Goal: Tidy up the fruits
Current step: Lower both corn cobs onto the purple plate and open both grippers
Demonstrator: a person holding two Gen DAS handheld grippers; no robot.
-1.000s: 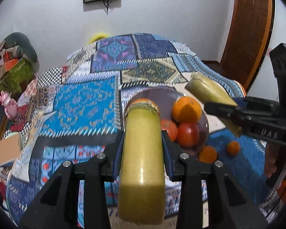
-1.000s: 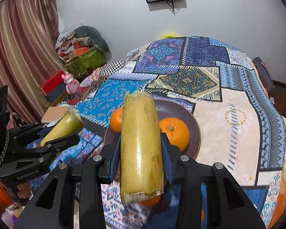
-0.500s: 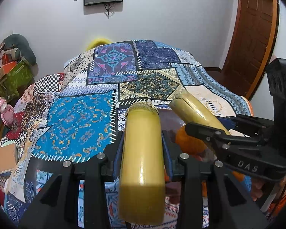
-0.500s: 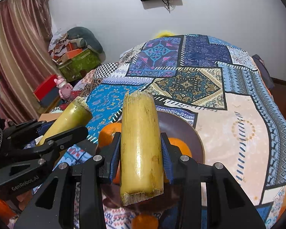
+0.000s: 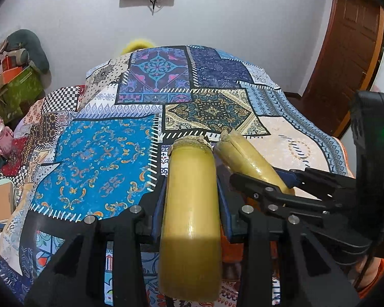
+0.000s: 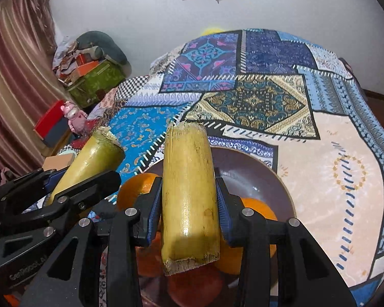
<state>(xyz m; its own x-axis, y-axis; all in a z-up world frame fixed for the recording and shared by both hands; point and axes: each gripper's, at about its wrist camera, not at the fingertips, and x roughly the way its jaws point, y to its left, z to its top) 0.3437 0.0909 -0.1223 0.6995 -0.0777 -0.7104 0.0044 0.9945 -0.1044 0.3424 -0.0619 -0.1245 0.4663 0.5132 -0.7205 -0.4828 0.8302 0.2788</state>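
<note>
Patchwork quilt (image 6: 256, 102), brown plate (image 6: 274, 179), oranges (image 6: 138, 192)

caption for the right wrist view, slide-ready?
Right gripper clamps a yellow-green cane piece above the brown plate of oranges.

oranges (image 6: 140, 188) half hidden (behind cane), plate (image 6: 256, 168) partly covered

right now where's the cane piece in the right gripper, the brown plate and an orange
cane piece in the right gripper (image 6: 189, 192), right wrist view, middle of its yellow side
brown plate (image 6: 253, 171), right wrist view, bare inner surface
orange (image 6: 137, 188), right wrist view, upper peel, left of the cane
</note>
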